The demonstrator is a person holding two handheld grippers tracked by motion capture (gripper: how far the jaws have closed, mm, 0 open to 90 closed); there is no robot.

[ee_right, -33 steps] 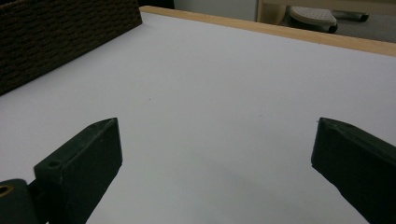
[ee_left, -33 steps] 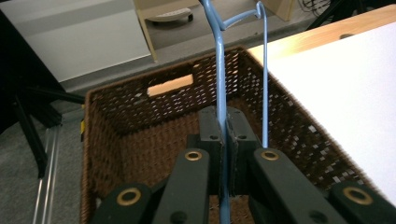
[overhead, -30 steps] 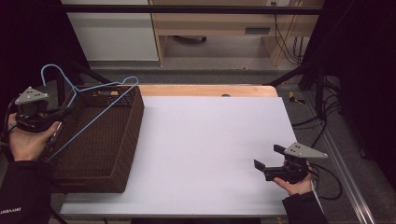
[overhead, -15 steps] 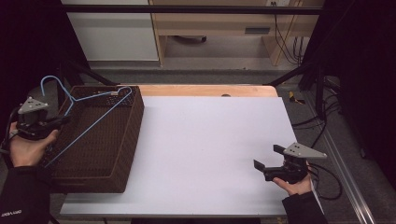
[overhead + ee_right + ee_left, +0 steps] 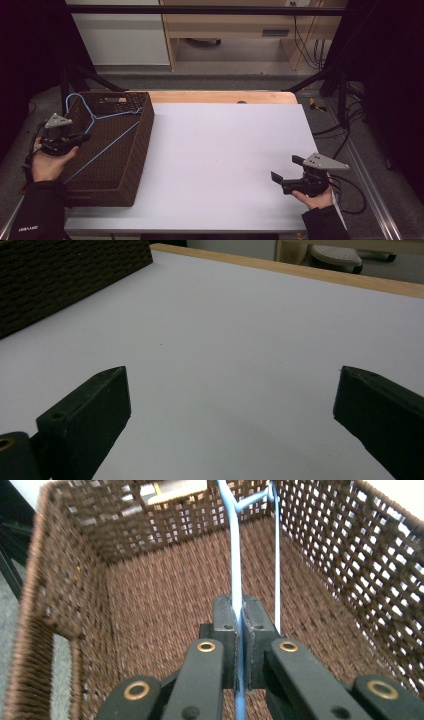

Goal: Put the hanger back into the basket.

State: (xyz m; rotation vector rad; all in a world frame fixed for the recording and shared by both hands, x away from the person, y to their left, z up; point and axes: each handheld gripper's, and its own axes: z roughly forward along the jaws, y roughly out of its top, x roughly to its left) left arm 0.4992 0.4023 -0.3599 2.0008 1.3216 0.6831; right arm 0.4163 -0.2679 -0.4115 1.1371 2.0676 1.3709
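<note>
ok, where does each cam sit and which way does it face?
High view: above the person's side, facing forward and down on the white table; both hands show.
Left gripper view: on the left tool, looking into the brown woven wicker basket, clamping a light-blue wire hanger.
Right gripper view: on the right tool, facing across the table.
Shared: basket, table.

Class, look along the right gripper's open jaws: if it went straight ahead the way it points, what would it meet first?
Probably the brown wicker basket; before that, the right gripper would pass over bare white table. Depth is hard to judge.
</note>
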